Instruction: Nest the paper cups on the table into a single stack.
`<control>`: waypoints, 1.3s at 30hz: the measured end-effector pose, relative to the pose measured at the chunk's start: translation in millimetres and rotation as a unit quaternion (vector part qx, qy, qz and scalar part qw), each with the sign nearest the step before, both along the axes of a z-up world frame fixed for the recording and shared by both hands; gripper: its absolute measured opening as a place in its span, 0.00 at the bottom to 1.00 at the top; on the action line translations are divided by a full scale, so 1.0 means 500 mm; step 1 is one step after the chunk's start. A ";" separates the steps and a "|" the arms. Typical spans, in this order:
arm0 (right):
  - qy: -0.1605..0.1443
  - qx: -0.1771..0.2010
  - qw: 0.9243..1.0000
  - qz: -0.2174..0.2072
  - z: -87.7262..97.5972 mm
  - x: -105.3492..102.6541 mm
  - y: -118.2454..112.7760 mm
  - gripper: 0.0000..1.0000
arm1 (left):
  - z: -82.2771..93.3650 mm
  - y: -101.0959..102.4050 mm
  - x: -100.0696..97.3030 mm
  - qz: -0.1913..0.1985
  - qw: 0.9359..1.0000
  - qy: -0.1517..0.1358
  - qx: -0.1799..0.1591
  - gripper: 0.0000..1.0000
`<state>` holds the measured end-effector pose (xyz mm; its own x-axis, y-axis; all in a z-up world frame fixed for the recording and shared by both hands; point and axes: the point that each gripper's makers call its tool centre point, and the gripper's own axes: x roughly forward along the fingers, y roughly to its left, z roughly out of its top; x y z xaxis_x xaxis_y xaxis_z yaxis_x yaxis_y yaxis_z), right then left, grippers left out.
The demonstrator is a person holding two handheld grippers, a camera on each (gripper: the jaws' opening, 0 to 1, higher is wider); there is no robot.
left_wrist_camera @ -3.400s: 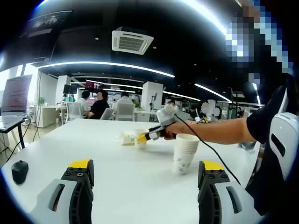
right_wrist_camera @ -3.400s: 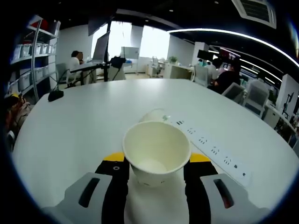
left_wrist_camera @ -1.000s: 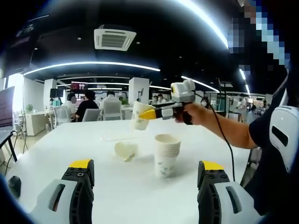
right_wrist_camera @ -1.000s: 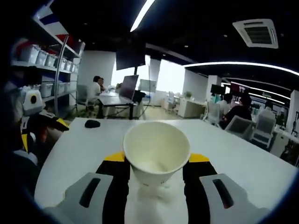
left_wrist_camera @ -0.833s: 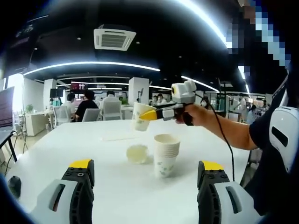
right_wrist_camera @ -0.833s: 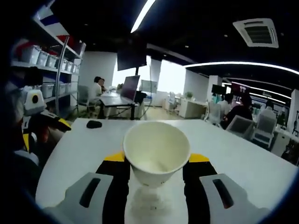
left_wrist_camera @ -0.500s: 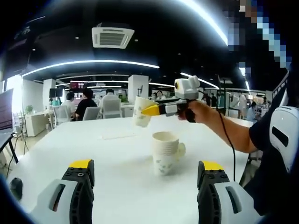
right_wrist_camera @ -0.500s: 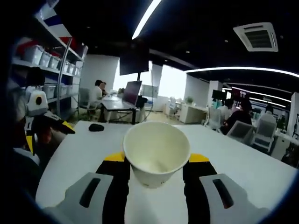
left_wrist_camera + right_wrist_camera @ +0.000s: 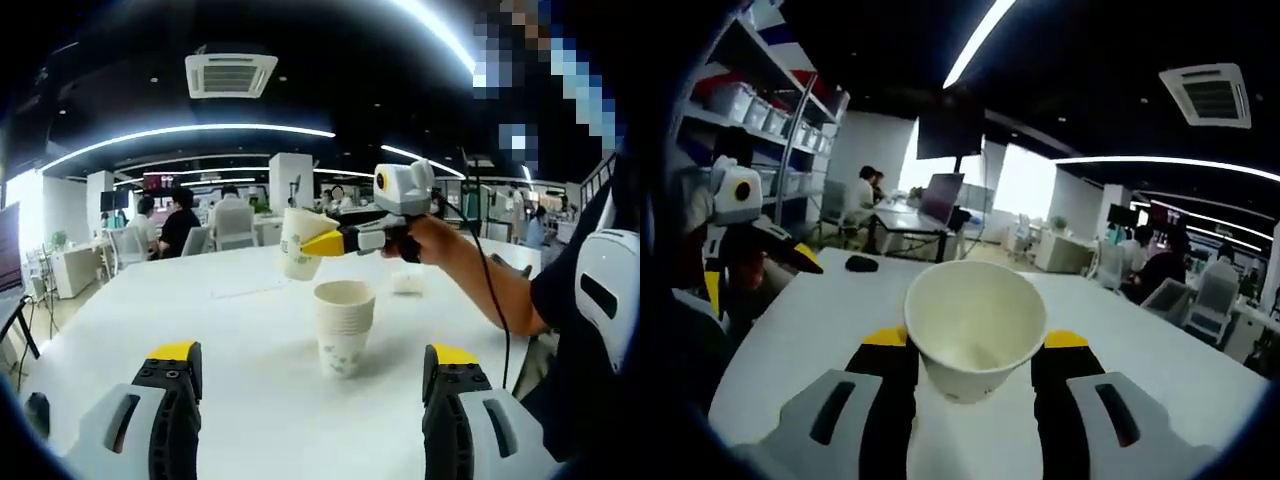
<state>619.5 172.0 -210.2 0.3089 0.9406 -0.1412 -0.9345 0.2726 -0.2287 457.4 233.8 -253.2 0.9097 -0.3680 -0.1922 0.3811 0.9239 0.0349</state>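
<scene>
Jaws of our right gripper (image 9: 975, 365) pinch a single white paper cup (image 9: 974, 325) by its sides, its open mouth facing the camera and its bare inside showing. Jaws of our left gripper (image 9: 312, 395) stand spread wide with nothing between them, low over the white surface (image 9: 200, 340). Seen from the left gripper view, our right gripper (image 9: 318, 243) holds that cup (image 9: 300, 243) in the air, up and just to the left of the stack of nested cups (image 9: 343, 328), which stands upright on the surface. A small white object (image 9: 407, 283) lies beyond the stack, too blurred for us to identify. In the right gripper view, a dark computer mouse (image 9: 861, 264) rests farther back on the surface (image 9: 820, 330), and seated people (image 9: 867, 200) work at a desk in the office behind.
</scene>
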 end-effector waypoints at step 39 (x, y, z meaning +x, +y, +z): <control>-0.019 0.011 0.997 0.068 0.077 -0.109 -0.065 0.47 | 0.073 -0.084 0.062 -0.033 0.996 -0.043 0.073 0.94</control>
